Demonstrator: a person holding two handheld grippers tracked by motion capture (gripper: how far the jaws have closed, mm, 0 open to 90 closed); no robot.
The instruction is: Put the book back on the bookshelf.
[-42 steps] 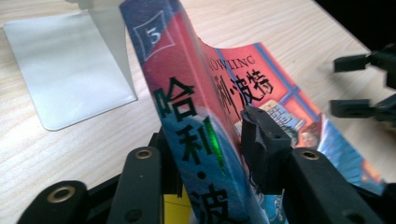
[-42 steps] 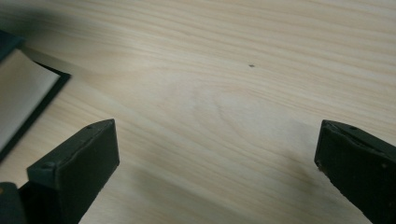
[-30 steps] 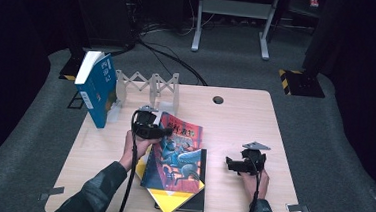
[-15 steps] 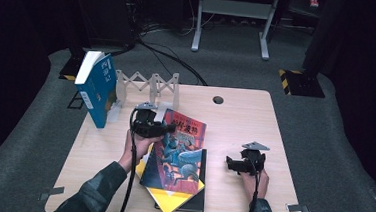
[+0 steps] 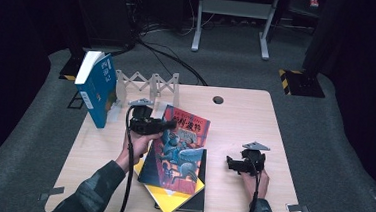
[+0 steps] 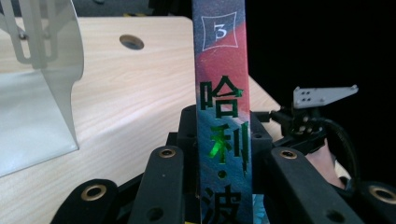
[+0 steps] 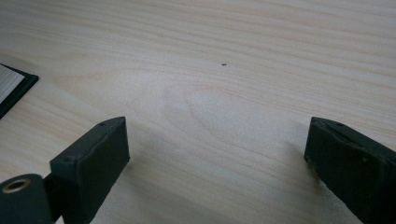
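Observation:
My left gripper is shut on the spine edge of a red and blue illustrated book, holding it tilted up over a stack of a yellow book and a black book. In the left gripper view the book's spine with green characters stands upright between the jaws of my left gripper. My right gripper rests low on the table's right side, open, with bare wood between its jaws. The black book's corner shows at the left there.
A blue book stands upright at the table's back left beside a white folding rack. A clear bookend is to the left in the left gripper view. A cable hole sits near the back edge. Bare tabletop lies at the right.
The left gripper has tilted the red and blue book's spine side higher and shifted it slightly toward the back right. The right gripper has stayed in place.

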